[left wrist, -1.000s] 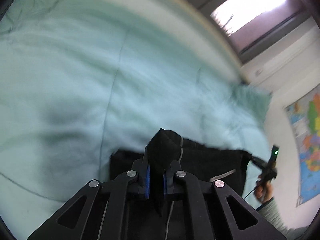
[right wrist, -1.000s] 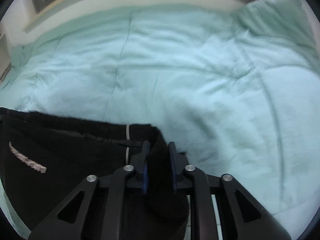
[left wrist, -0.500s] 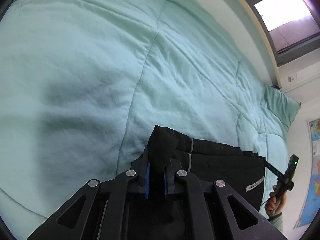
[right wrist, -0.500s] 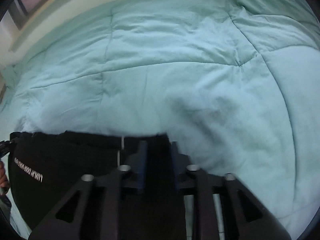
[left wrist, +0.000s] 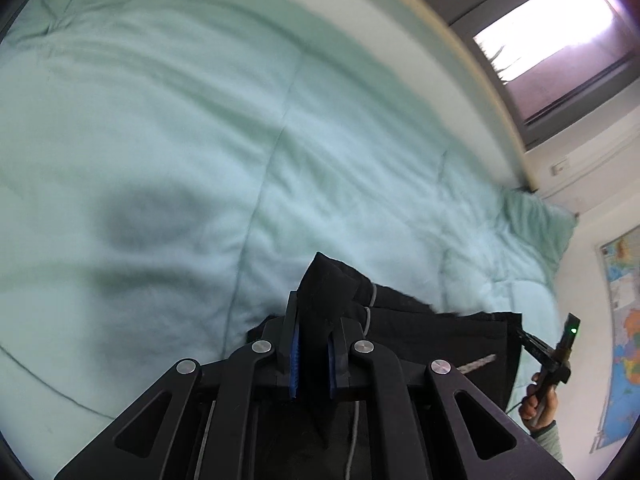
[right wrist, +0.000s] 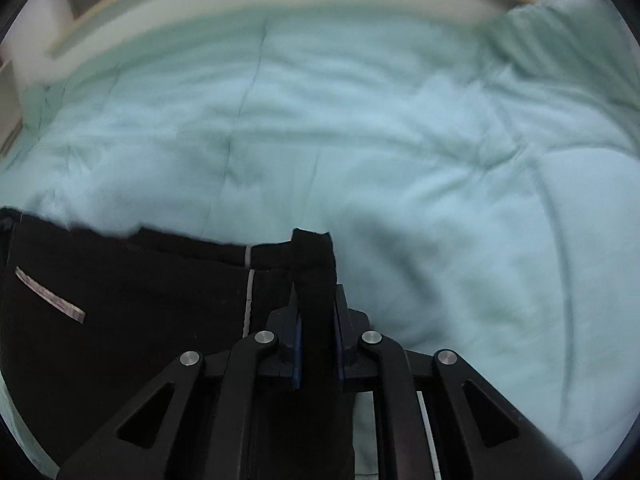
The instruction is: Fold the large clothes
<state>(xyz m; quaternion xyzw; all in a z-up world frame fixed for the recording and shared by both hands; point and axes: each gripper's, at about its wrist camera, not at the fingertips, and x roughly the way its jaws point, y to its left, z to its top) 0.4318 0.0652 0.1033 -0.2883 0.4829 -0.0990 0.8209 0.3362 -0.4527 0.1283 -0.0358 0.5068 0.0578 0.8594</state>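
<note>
A black garment (left wrist: 432, 336) with a grey stripe and a pale printed label hangs stretched between my two grippers above a mint green quilt (left wrist: 180, 152). My left gripper (left wrist: 313, 320) is shut on one bunched corner of it. My right gripper (right wrist: 316, 312) is shut on the other corner; the garment (right wrist: 132, 304) spreads to its left. In the left wrist view the right gripper (left wrist: 532, 344) shows at the far right, held by a hand, at the garment's far edge.
The quilt (right wrist: 400, 152) covers a wide bed. A window (left wrist: 532, 40) and a pale wall run behind it. A green pillow (left wrist: 536, 220) lies at the bed's end. A coloured map (left wrist: 620, 340) hangs on the wall at the right.
Both grippers have tilted up and back with the garment still held, so window and wall show again. The garment stays stretched between them; the views are blurred by motion.
</note>
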